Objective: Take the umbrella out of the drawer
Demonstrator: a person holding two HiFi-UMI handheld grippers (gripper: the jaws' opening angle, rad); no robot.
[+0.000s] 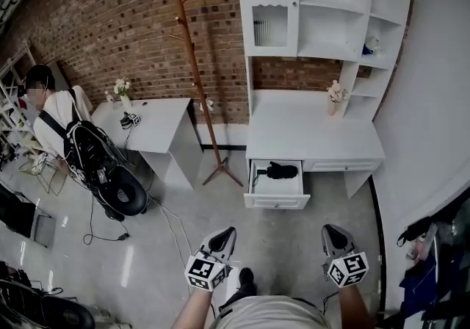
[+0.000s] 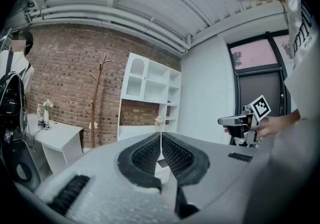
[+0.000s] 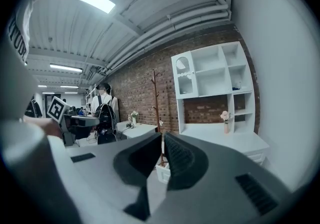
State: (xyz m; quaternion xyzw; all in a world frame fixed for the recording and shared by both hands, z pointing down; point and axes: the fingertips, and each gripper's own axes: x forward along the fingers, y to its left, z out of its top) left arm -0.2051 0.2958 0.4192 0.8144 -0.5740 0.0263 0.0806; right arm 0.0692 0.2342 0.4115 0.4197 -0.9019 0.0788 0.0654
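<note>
A black folded umbrella [image 1: 283,170] lies in the open white drawer [image 1: 276,198] of the white desk [image 1: 308,133] with shelves above it. Both grippers hover well short of the drawer, over the floor. My left gripper [image 1: 227,234] is shut with nothing between its pads; in the left gripper view its jaws [image 2: 160,137] meet in a thin line. My right gripper [image 1: 330,231] also looks shut and empty, its tip [image 3: 163,137] pointing toward the desk, with the drawer [image 3: 162,172] showing below it.
A wooden coat stand [image 1: 197,78] stands left of the desk, next to a white side table [image 1: 158,125]. A person with a black backpack [image 1: 55,111] sits at far left beside a black bag [image 1: 117,184]. Cables trail on the floor. Dark items [image 1: 433,247] crowd the right edge.
</note>
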